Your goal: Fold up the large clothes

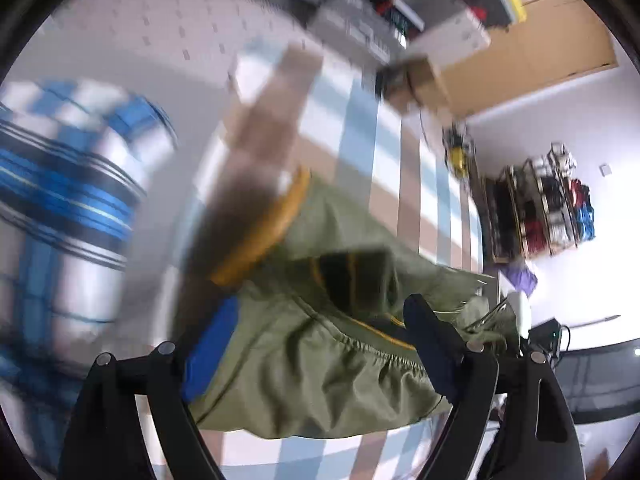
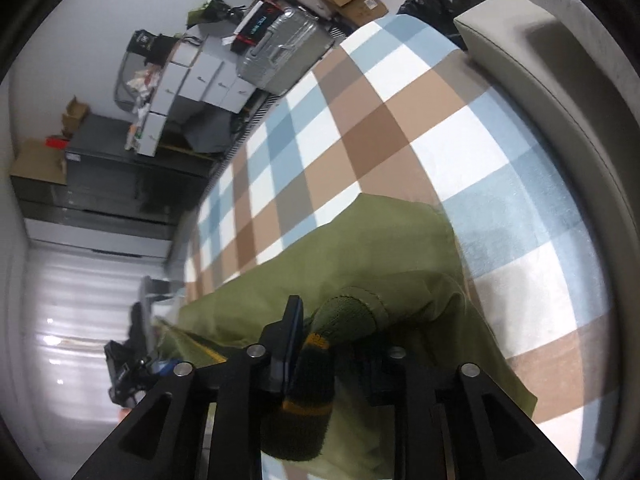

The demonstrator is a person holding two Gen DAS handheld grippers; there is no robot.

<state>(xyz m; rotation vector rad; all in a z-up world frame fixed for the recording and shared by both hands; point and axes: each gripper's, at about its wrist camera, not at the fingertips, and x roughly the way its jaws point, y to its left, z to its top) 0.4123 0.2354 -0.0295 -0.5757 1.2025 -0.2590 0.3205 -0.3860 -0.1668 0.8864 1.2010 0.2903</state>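
Observation:
An olive green jacket with dark ribbed cuffs and yellow stripes lies bunched on a checked blanket. My left gripper stands open wide. Its blue-padded finger and its dark finger sit on either side of the jacket's gathered hem without pressing it. In the right wrist view the jacket lies folded over on the blanket. A ribbed cuff sits between the fingers of my right gripper, resting against the left finger. Fabric partly covers the other finger, and the jaws stand slightly apart.
A blurred blue and white plaid fabric fills the left of the left wrist view. A grey padded bed frame borders the blanket. A silver suitcase, white drawers, cardboard boxes and a clothes rack stand around the bed.

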